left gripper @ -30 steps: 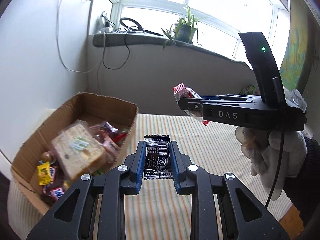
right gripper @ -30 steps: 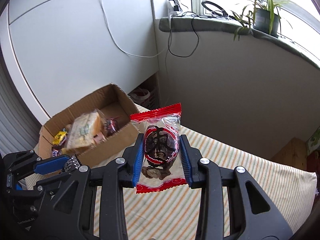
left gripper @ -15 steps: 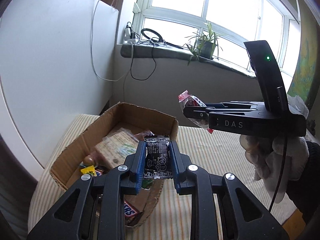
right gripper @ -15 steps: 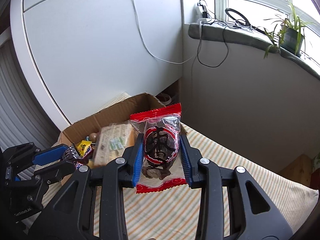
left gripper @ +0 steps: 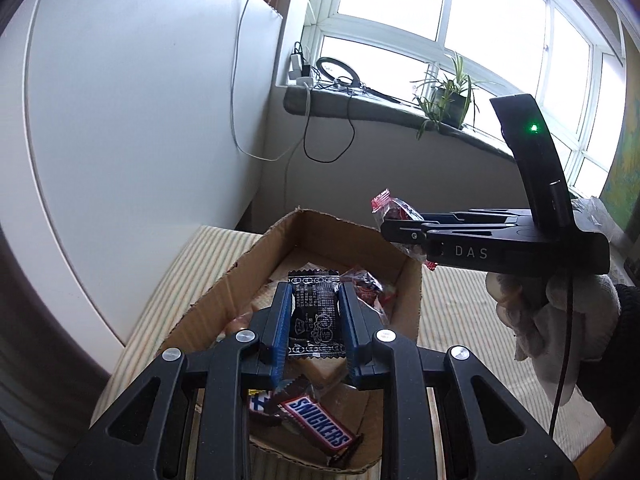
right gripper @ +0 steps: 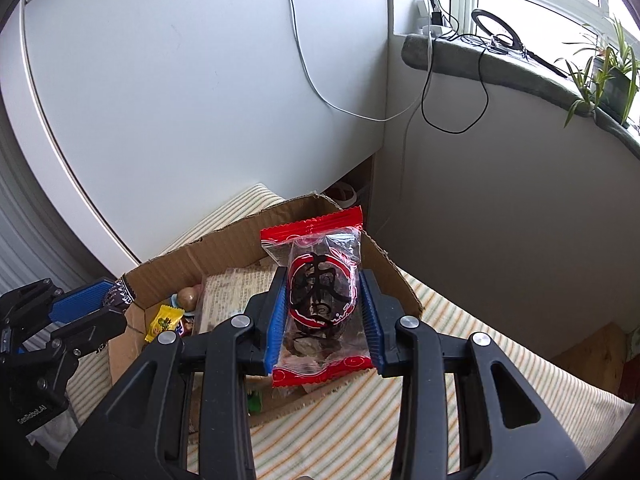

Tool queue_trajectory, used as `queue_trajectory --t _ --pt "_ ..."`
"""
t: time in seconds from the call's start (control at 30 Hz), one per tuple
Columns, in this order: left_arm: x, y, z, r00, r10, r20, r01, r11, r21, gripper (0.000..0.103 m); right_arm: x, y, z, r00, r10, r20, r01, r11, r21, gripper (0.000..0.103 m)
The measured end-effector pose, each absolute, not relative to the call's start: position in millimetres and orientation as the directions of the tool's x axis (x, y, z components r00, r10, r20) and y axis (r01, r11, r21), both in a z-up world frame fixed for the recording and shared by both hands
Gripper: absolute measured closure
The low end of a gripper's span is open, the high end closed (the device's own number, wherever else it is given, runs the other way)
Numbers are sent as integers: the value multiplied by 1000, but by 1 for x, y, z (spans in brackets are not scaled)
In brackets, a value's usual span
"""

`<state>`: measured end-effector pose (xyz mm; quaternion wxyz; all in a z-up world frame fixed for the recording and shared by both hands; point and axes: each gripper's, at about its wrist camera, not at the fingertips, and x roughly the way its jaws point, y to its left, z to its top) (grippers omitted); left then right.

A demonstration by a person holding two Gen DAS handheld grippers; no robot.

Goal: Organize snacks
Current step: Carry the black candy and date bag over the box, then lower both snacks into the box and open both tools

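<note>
The left gripper (left gripper: 314, 328) is holding a small black snack packet (left gripper: 316, 318) between its blue pads, jaws closed on the packet's two long sides, so the packet's long axis is running forward along the fingers. The right gripper (right gripper: 323, 316) is gripping a red-and-clear snack packet (right gripper: 320, 300) the same way, jaws pressed against its sides with the red sealed ends sticking out front and back. Both packets are hanging in the air over the open cardboard box (left gripper: 224, 280), which is sitting on a striped cushioned surface (right gripper: 460, 380) (it looks like a mattress or pad rather than a table). The relation that matters is box below jaws: in the left wrist view the black packet is lying over the middle of the box, with a Snickers bar (left gripper: 316, 424) and other wrapped snacks directly beneath it, so this hand seems the nearer to a clean drop. In the right wrist view the red packet is sitting over the box's near right wall (right gripper: 394, 276), with a pale wrapped slab (right gripper: 236, 292) and a small yellow sweet (right gripper: 164, 322) further left inside. My reading is that the right hand is needing a little more travel leftward, toward the box's middle, before releasing, or the packet may catch the wall and fall outside.
</note>
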<state>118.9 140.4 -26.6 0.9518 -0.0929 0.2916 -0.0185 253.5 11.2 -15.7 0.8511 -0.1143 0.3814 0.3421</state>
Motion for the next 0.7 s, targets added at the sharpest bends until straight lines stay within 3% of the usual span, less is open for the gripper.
queue_trajectory --t 0.7 --pt "139 159 -40 810 -56 -583 -66 980 -186 81 276 39 -37 430 479 -765 -686 725 68 67"
